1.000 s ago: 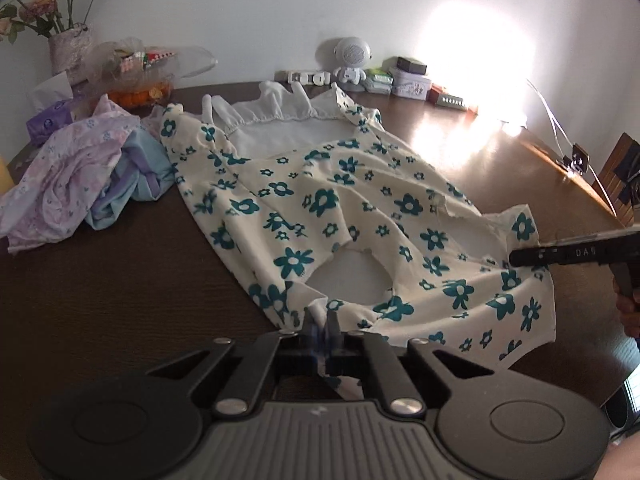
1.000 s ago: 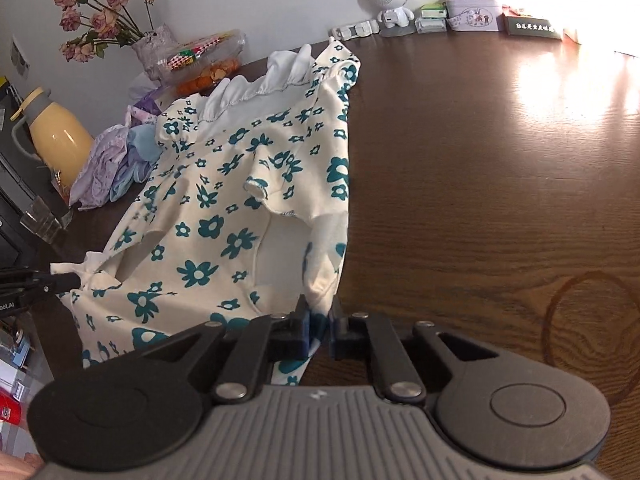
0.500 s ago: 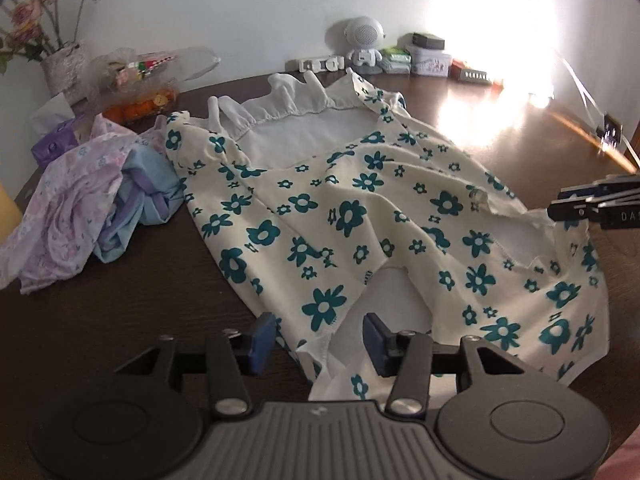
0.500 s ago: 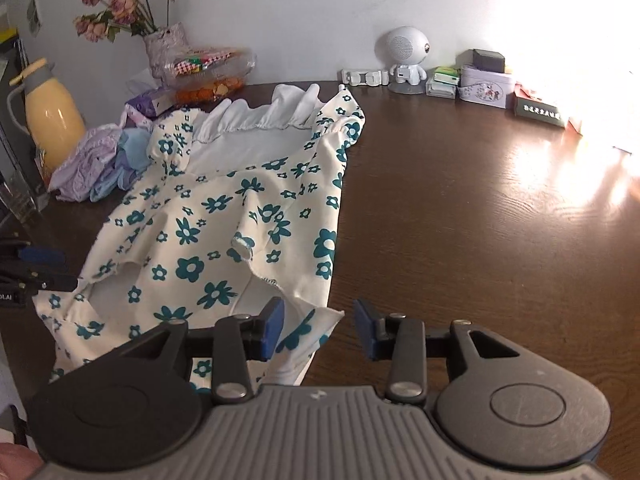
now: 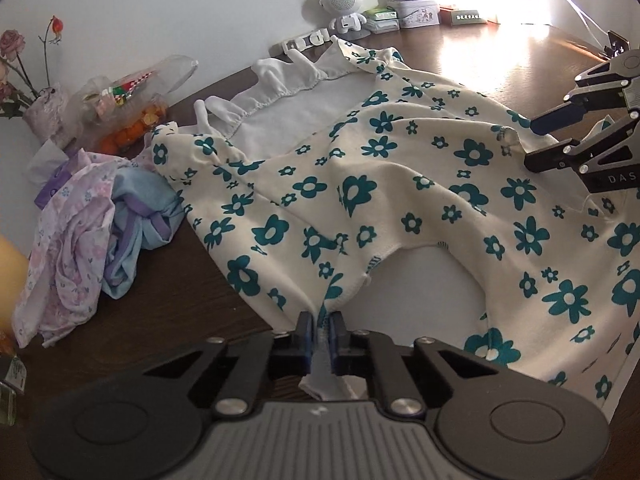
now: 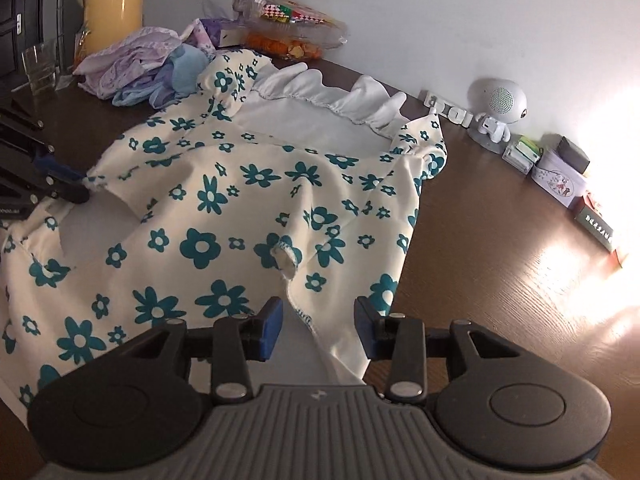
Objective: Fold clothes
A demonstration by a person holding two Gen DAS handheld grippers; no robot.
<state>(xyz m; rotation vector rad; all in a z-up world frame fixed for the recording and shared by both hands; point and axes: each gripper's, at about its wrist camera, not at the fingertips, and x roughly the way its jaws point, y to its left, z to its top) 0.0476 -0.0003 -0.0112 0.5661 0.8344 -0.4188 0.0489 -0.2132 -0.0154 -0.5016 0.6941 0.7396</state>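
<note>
Cream floral garment (image 5: 400,184) w/ teal flowers lies spread across the dark wood table (image 6: 500,264), white ruffled hem (image 5: 280,84) toward the wall, plain white lining showing below it. Left gripper (image 5: 321,330) – jaws pressed together, pinching a bunched bit of the garment's near edge just beside a curved cut-out; fabric is gathered into a narrow fold between the blue pads (image 5: 306,334). Right gripper (image 6: 318,326) – jaws apart and closing, a seam edge of the garment lies between them but the pads (image 6: 270,322) aren't pressing on it; cloth hangs slack there. In the left wrist view the right gripper (image 5: 536,142) shows at the far right over the garment's other side, fingers spread. Left of the garment: a heap of lilac & light-blue clothes (image 5: 92,216), touching its sleeve corner. Behind that, a clear bag of snacks (image 5: 128,108) and a vase w/ roses (image 5: 36,108). Yellow jug (image 6: 114,0) and a drinking glass (image 6: 40,66) at the far left in the right wrist view. Along the wall: a white robot toy (image 6: 496,114), small boxes & tins (image 6: 560,172), sun glare on the tabletop.
</note>
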